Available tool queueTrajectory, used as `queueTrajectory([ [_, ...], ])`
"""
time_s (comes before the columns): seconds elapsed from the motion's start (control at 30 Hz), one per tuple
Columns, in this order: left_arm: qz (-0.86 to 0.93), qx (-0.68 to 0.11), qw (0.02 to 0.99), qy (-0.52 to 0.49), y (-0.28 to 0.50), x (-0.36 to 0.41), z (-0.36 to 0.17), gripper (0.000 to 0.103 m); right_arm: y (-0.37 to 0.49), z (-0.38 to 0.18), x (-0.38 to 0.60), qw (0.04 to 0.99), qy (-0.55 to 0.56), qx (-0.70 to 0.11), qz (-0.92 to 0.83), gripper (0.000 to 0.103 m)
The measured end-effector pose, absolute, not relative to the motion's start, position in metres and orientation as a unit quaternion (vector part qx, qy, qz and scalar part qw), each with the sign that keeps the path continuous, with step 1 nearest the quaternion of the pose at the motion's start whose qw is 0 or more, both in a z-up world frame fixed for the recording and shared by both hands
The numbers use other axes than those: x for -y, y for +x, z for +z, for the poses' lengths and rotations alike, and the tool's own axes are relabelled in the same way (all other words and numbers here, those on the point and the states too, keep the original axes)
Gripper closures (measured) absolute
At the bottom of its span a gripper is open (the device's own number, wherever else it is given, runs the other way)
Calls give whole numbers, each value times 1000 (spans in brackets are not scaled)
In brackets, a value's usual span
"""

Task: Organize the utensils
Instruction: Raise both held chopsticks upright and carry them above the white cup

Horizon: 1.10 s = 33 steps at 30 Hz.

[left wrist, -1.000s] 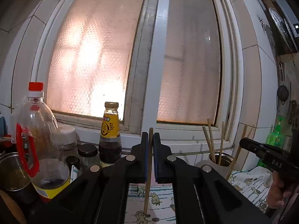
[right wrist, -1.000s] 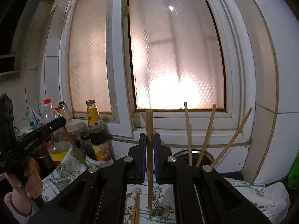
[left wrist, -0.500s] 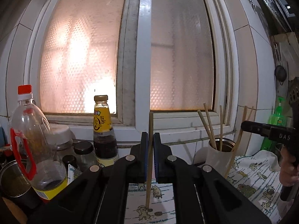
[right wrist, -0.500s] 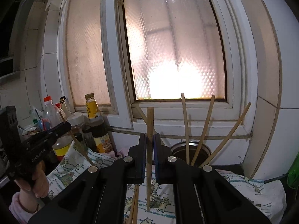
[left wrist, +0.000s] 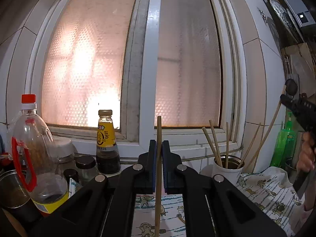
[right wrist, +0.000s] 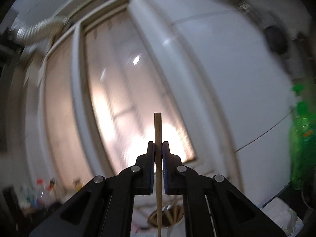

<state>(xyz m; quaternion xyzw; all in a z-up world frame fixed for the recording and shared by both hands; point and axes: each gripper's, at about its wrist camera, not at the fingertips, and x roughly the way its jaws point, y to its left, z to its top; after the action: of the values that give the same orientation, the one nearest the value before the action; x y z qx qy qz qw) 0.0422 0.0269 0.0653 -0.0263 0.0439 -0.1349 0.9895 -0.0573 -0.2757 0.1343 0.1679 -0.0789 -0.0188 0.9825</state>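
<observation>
Both tongs are clamped narrow, each on one upright chopstick. In the left wrist view the left tongs (left wrist: 159, 148) pinch a chopstick (left wrist: 158, 177) whose tip hangs over the patterned cloth (left wrist: 266, 187) on the desk. The holder (left wrist: 227, 167) — a white cup already bristling with sticks — stands at about 3 o'clock of those tongs, near the window sill, with the sauce bottle (left wrist: 106, 138) at 9 o'clock and the clear bottle (left wrist: 33, 148) further out that way.

In the right wrist view, which is smeared with motion, the right tongs (right wrist: 158, 148) grip the second chopstick (right wrist: 158, 167); the holder's mouth (right wrist: 167, 215) shows low down at 6 o'clock, just beside the stick's lower end. A green bottle (right wrist: 302, 148) sits at 3 o'clock.

The step in hand looks like carrying the right stick to the holder for dropping in. Next, I judge, its tip must be centred over the rim, lowered among the leaning sticks, then released — the left stick following.
</observation>
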Motion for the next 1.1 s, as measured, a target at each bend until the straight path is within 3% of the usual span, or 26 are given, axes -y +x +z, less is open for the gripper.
queueTrajectory([
  [0.23,-161,-43,985,-36,46,-20,75,99,-57,133,307,969,221,110,-35,95],
  [0.53,-218,-31,974,-51,49,33,137,99,-27,124,325,966,241,85,-48,95],
  [0.77,-232,-12,969,-81,73,81,186,99,-39,114,343,945,290,136,-74,95],
  [0.93,-214,-27,974,-74,103,115,187,98,-38,102,353,928,326,173,-52,95],
  [1.1,-178,-30,980,-79,124,125,172,99,-14,97,343,950,282,121,-61,95],
])
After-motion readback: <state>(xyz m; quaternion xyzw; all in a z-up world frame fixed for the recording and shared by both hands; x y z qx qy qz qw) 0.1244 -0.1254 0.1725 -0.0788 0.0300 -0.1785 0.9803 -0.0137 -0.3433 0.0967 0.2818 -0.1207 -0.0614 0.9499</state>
